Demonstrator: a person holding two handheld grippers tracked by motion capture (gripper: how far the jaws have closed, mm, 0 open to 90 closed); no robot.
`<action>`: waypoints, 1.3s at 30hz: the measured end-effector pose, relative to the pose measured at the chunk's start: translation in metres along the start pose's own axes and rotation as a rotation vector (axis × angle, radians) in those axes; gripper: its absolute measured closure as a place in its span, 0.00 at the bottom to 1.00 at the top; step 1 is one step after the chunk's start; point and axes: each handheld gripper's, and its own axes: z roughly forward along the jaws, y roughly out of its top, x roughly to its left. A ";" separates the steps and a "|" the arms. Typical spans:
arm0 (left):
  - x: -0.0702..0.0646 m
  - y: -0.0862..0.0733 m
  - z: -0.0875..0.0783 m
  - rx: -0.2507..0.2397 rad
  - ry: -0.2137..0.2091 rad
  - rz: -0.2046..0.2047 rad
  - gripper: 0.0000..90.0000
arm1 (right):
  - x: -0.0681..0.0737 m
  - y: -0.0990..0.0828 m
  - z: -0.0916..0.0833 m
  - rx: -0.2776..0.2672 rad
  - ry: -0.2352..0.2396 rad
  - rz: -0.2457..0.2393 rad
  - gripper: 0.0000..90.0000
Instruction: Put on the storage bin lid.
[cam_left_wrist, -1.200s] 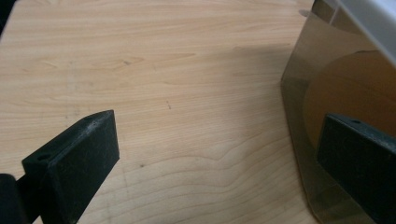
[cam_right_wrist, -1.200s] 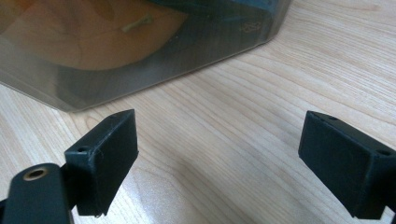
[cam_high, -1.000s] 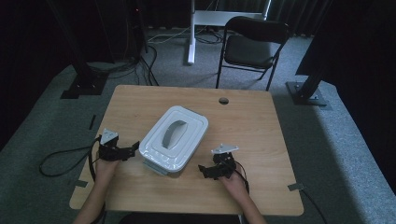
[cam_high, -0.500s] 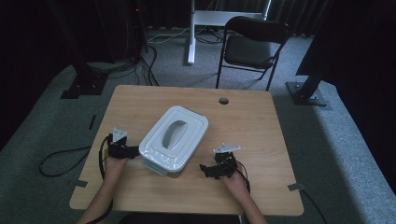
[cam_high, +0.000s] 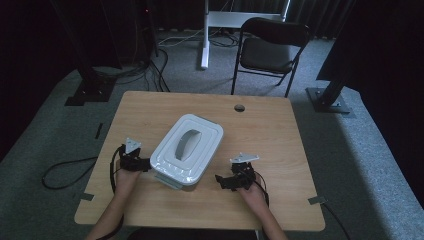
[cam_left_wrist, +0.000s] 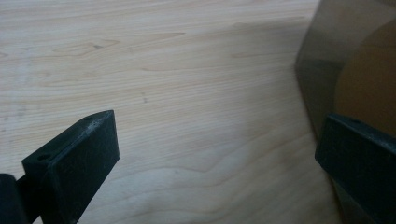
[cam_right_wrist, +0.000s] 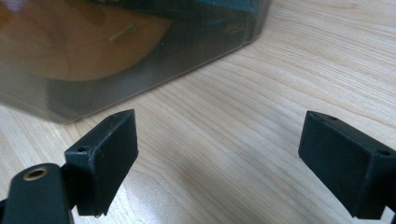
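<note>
Between the two grippers on the wooden table (cam_high: 150, 107): a lidded storage box (cam_high: 187, 148), white lid with a grey handle recess on top, translucent grey walls, sitting skewed to the table edges. Left gripper (cam_high: 141, 164) is at the box's left near corner, jaws pointing at it; from the high view the tips look to be at or touching the wall, can't confirm contact. Left gripper view: jaws spread wide, nothing between them but bare wood; the box wall (cam_left_wrist: 327, 70) sits just ahead of the right-hand jaw, smoky and see-through, something orange-brown visible inside. That jaw overlaps the wall in the picture, touching or just short, can't tell. Right gripper (cam_high: 225, 181) sits just off the box's near right side, a clear gap of table between its tips and the wall, jaws aimed left toward the box. Right gripper view: jaws also wide apart, holding nothing; the box (cam_right_wrist: 116, 51) is ahead and to the left of the left-hand jaw, near but apart, with orange contents and a dark band showing through the wall. A grey latch tab (cam_high: 167, 181) sticks out from the box's near edge, between the two grippers. Both hands grip from the near side of the table.
</note>
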 end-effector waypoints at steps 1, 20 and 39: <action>-0.002 0.000 0.000 0.002 -0.004 0.001 0.00 | 0.000 0.000 0.000 0.000 -0.001 0.000 0.12; -0.041 -0.006 0.002 0.040 -0.088 0.067 0.00 | -0.006 0.002 -0.007 -0.019 -0.015 0.008 0.12; -0.057 -0.006 0.004 0.070 -0.100 0.074 0.00 | -0.018 -0.001 -0.016 -0.029 -0.043 0.028 0.12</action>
